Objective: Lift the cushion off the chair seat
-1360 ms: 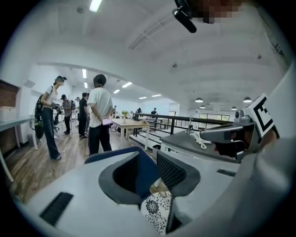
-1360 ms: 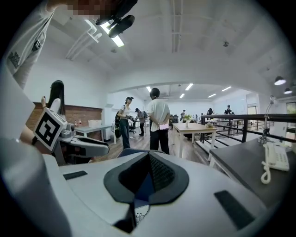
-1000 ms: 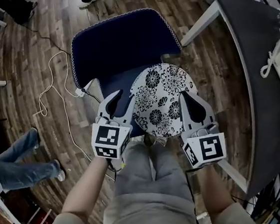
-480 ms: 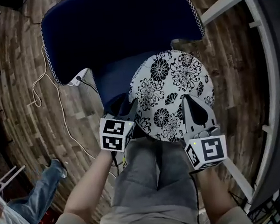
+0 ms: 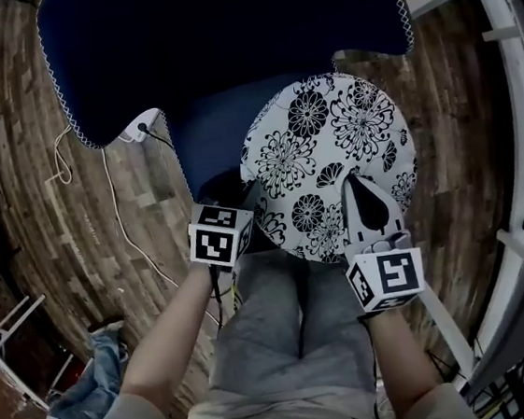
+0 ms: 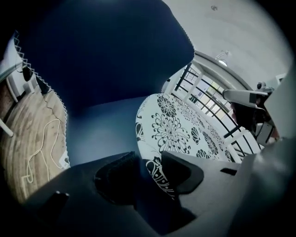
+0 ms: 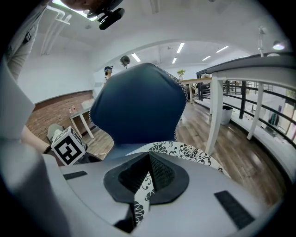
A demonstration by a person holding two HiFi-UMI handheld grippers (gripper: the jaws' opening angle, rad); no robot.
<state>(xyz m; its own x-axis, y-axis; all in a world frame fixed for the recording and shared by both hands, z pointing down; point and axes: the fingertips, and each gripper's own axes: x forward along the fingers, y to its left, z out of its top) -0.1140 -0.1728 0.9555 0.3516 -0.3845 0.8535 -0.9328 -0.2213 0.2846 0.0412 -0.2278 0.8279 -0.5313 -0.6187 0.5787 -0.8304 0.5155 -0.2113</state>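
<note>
The head view looks steeply down from above the chair (image 5: 225, 48); both gripper views sit low and close, sharing the patterned cushion (image 5: 330, 149).

One round white black-flowered cushion (image 5: 329, 140) is counted between the fingers (image 5: 367, 203), one dark blue chair (image 5: 224, 39) beyond them, one white cable (image 5: 109, 184) left of them, and two grey grippers: the left gripper (image 6: 147, 162), its jaws opening around the cushion's rim, and the right gripper (image 7: 148, 159).

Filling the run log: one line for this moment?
phase: pre-grasp | cushion: on chair seat | left claw: opening, cushion rim between jaws | right claw: tips together, over cushion | lift: not started
</note>
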